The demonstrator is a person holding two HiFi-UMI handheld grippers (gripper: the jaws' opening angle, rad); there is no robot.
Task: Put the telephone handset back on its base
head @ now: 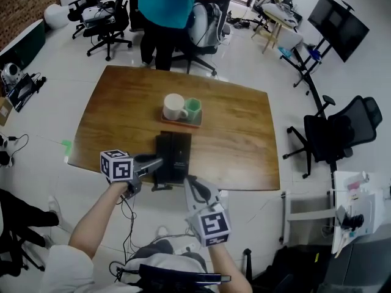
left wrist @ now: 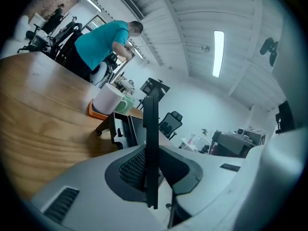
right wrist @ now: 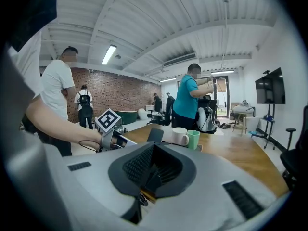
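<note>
A: While the left gripper [head: 157, 162] is pointing in from 9 o'clock of the telephone base [head: 181, 157], what are its jaws doing?

B: In the left gripper view they are pressing together into one thin dark blade, gripping nothing. In the head view their tips are sitting right at the phone's left edge. Whether they are touching it or just short, I cannot tell.

A: And the handset?

B: The handset [head: 164, 156] is showing as the left strip of the base, near the front edge of the table [head: 244, 133]. Black is merging into black, so I cannot tell whether it is seated or only lying alongside. A cord [head: 160, 187] is hanging over the edge at 6 o'clock.

A: Beyond the phone?

B: At 12 o'clock of it, a tray [head: 181, 123] is carrying a white mug [head: 174, 107] and a green cup [head: 193, 108], side by side. Farther back a person [head: 162, 5] is standing, head cut off by the frame's top.

A: The right gripper?

B: The right gripper [head: 190, 183] is hovering at 5 o'clock of the phone, at the table's edge. Its jaws are lying closed in their dark recess, foreshortened and empty. An office chair [head: 342, 130] is standing well apart at 3 o'clock.
</note>
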